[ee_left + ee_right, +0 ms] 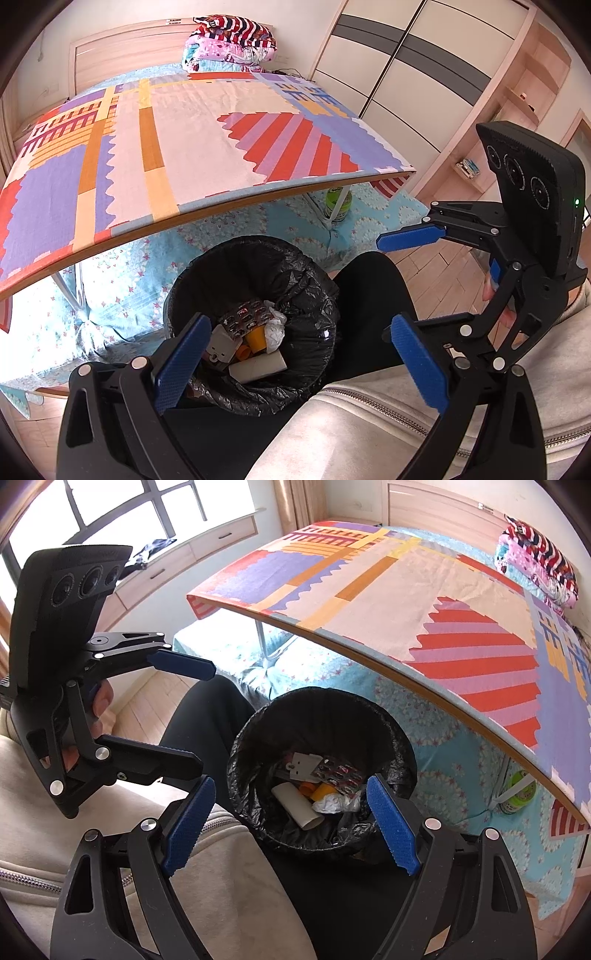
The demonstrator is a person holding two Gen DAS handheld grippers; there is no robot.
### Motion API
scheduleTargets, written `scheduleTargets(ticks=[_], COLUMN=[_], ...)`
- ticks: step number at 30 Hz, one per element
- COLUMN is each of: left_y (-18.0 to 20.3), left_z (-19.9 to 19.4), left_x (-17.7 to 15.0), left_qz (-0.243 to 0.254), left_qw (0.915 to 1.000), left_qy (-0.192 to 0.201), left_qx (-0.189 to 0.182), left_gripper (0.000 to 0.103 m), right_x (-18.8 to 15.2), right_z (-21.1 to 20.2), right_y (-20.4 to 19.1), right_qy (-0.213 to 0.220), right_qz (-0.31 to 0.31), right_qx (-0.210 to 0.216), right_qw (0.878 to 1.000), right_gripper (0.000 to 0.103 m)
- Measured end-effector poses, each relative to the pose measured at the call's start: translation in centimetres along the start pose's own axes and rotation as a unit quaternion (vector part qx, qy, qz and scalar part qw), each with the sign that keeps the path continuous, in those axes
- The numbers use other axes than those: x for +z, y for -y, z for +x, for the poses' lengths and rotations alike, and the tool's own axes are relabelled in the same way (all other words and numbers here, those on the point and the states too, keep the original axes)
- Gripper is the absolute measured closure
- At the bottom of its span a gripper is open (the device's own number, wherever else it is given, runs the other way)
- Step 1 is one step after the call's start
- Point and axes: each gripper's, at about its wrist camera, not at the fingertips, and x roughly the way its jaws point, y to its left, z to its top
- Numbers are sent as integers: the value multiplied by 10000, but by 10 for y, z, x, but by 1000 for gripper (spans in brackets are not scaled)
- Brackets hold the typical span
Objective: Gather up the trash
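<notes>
A black-lined trash bin (314,266) stands on the floor below the table's front edge; it also shows in the right wrist view (391,731). Inside lie a pill blister pack (245,314), an orange cup (255,338), a white tube (258,367), a white tag and crumpled paper (332,803). My left gripper (301,363) is open and empty just above the bin. My right gripper (291,823) is open and empty above the bin too. Each gripper shows in the other's view: the right in the left wrist view (400,280), the left in the right wrist view (203,716).
A small folding table (221,147) with a colourful patterned cloth stands on a bed with a blue floral sheet (122,295). A green bottle (338,203) stands under the table. Folded blankets (229,44) lie at the bed's head. The person's black-trousered leg (369,295) is beside the bin.
</notes>
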Motion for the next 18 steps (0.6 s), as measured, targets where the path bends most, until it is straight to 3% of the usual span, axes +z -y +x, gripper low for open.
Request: scheduleTargets(ticks=[18], left_y=[1], left_z=[-1], left_x=[1], left_qz=[-19], left_qw=[10000], left_qy=[36], left_qx=[-27], left_gripper=[8], right_x=[0], right_z=[-1], right_y=[-1], right_qy=[12], right_qz=[-5], right_qx=[-29], right_qw=[10000], right_gripper=[19])
